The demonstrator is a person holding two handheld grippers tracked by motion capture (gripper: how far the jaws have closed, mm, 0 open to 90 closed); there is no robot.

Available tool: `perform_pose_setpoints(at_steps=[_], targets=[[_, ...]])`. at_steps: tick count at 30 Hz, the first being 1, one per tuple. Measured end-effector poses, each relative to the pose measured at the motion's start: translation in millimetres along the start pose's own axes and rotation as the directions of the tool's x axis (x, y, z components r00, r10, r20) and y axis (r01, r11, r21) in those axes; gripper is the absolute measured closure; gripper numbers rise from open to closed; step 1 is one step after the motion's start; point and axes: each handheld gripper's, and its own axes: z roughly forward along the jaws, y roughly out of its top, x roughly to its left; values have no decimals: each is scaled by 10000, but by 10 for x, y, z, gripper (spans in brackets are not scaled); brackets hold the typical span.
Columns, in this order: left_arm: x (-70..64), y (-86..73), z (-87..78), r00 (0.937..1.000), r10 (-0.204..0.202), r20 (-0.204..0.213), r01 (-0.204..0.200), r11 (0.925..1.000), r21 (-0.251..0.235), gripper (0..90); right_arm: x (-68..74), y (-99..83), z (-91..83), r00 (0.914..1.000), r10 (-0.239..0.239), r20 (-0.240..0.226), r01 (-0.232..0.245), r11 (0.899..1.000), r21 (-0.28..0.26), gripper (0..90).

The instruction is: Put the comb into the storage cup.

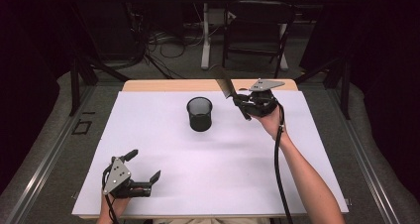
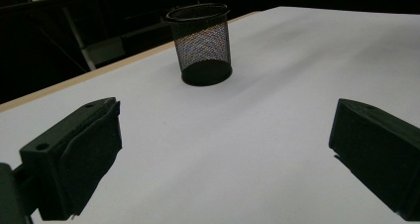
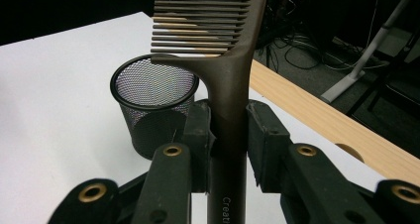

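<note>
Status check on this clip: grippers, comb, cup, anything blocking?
Right gripper shut on comb, held right of mesh cup. Left gripper open, idle over white table. Cup upright, path looks clear.

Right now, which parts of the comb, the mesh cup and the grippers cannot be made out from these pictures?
- Comb: the right gripper view's top edge cuts off its teeth end; the bottom edge cuts its printed word.
- Mesh cup: its inside bottom is too dark in the high view.
- Left gripper: the left gripper view's bottom edge cuts off its body.
</note>
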Motion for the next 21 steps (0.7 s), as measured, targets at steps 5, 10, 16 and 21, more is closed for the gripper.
perform_pose_setpoints(at_steps=[5, 10, 16, 21], targets=[[-2, 3, -3, 10000, -8, -17, 8, 10000, -22, 0, 10, 21, 2, 10000, 20, -24, -20, 10000, -26, 727], [-4, 6, -6, 10000, -19, -30, 19, 10000, -45, 0, 22, 49, 1, 10000, 26, -38, -26, 10000, -95, 727], [-1, 3, -4, 10000, -25, -20, 25, 10000, -15, 0, 45, 84, 8, 10000, 3, -89, -4, 9998, -184, 727], [-5, 6, -7, 10000, -9, -25, 9, 10000, -55, 0, 62, 108, 35, 9999, -16, -118, 14, 9998, -205, 727]])
